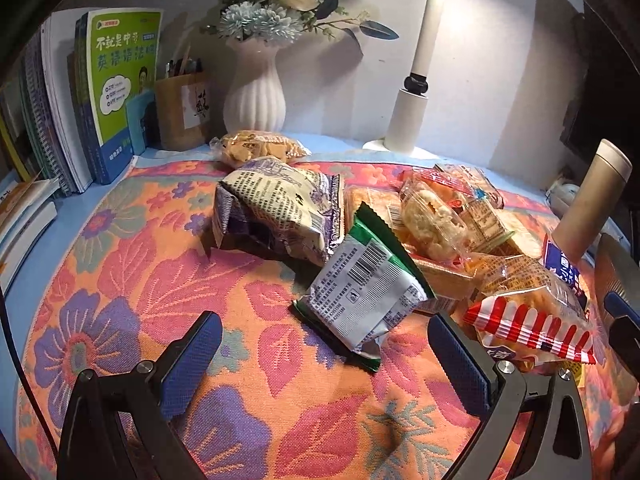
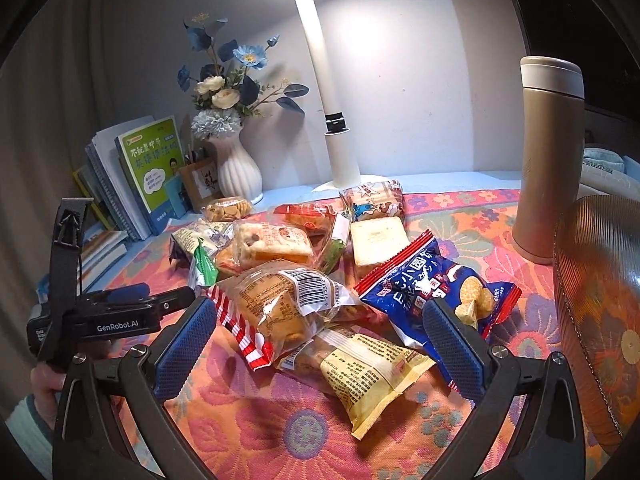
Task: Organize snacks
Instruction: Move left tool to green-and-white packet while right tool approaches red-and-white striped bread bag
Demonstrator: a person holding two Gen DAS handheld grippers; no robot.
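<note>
Snacks heaped mid-worktop on the floral cloth, nothing sorted yet. Left gripper point(image 1: 325, 364) jaws apart, empty, lined up on the green-edged packet point(image 1: 365, 292). Right gripper point(image 2: 320, 350) also apart, straddling the red-striped bag point(image 2: 280, 312) (ribbed amber bowl point(image 2: 596, 320) at right edge, likely destination).

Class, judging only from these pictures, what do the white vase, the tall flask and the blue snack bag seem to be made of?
White vase: probably glazed ceramic, given its smooth ribbed body; plastic is possible.
Tall flask: likely metal with a matte champagne coating and a paler cap.
Blue snack bag: thin glossy plastic film, crinkled, with crimped ends.
</note>
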